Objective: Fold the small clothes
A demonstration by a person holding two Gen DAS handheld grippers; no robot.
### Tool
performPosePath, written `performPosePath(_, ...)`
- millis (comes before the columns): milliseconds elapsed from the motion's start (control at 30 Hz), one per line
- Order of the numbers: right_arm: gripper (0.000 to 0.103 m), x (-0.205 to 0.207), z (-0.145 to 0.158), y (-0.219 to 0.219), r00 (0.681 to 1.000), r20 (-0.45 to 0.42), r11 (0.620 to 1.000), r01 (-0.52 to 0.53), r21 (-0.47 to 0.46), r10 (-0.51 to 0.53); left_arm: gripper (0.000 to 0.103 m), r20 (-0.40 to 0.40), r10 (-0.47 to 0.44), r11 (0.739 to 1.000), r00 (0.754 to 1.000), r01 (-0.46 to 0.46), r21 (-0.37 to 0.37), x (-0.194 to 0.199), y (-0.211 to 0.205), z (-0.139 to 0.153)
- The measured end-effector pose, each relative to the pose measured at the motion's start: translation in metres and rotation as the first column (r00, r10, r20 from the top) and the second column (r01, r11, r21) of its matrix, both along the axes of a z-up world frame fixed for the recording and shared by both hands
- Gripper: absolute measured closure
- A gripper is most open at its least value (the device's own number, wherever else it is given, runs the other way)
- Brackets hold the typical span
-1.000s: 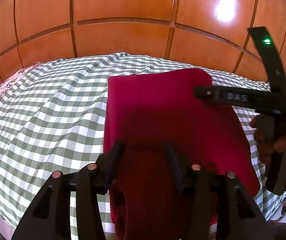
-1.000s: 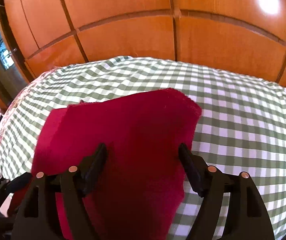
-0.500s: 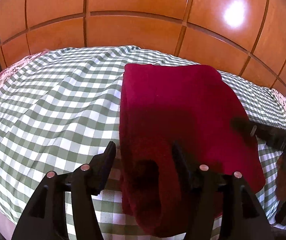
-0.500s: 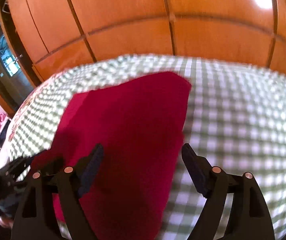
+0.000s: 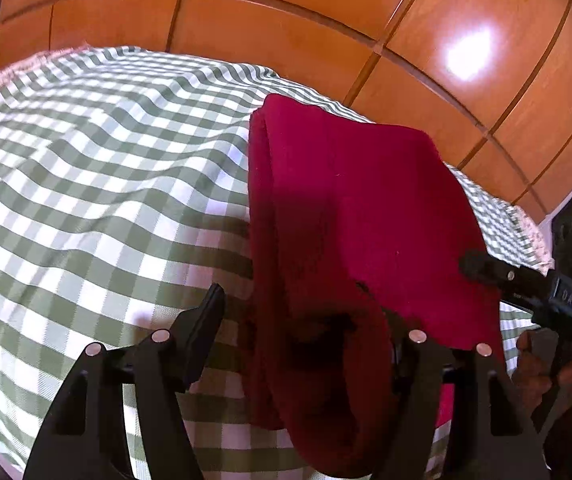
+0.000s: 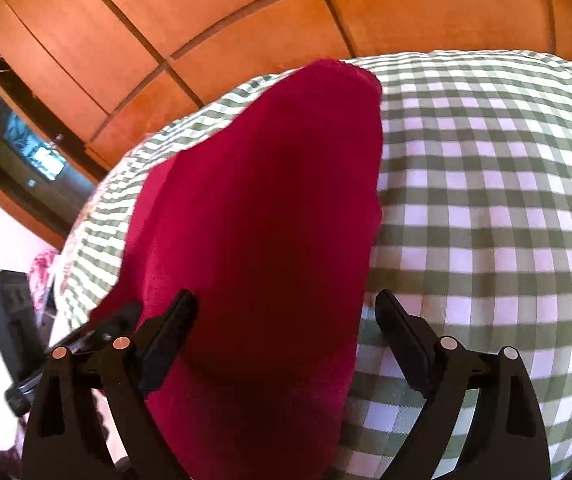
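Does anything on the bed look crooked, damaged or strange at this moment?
Mostly no. The red garment lies folded on the green checked cover. Only its near end bulges in a loose roll instead of lying flat, and lower layers peek out along its left edge.

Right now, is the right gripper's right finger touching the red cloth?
Apart: right wrist view shows checked sheet between finger and red cloth; jaws, just opening, straddle it.

The red cloth looks like soft, matt fleece, a bit fuzzy at the edges. Under it is a green-and-white checked sheet, thin woven cotton by the look, lightly rumpled. Behind the sheet the wooden panels are glossy varnish catching a bright glare, and the grippers look like matt black plastic with shiny metal pins.
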State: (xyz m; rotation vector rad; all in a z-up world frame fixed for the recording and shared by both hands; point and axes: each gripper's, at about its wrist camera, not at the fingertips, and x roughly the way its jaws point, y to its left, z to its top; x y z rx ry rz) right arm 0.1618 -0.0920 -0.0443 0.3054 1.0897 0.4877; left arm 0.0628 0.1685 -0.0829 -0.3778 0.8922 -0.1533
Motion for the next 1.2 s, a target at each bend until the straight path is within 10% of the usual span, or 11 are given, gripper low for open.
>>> performPosePath(267, 0.021, 0.022, -0.027, 0.010, 0.994, -0.083, 0.990, -0.058, 0.130, 0.070, 0.048, -0.008, -0.036, 0.986, 0.999, 0.035, -0.162, 0.003, 0.015, -0.016)
performPosePath(333, 0.036, 0.022, -0.026, 0.013, 0.993, -0.082, 0.988, -0.072, 0.133, 0.083, 0.056, -0.012, -0.045, 0.980, 0.999, 0.042, -0.194, 0.002, 0.017, -0.015)
performPosePath(433, 0.053, 0.015, -0.013, 0.014, 0.994, -0.049, 0.989, -0.087, 0.120, 0.093, 0.062, -0.003, -0.059, 0.982, 0.998, 0.057, -0.182, -0.002, 0.011, -0.008)
performPosePath(700, 0.058, -0.017, 0.040, -0.027, 0.996, 0.086, 0.989, -0.041, 0.139, 0.030, 0.066, 0.058, -0.191, 0.967, 0.980, 0.198, -0.158, 0.013, -0.038, 0.032)
performPosePath(1200, 0.058, -0.042, 0.082, -0.223, 0.909, 0.206, 0.932, 0.351, 0.088, -0.362, 0.074, 0.077, -0.573, 0.819, 0.816, 0.573, 0.022, 0.108, -0.286, 0.074)
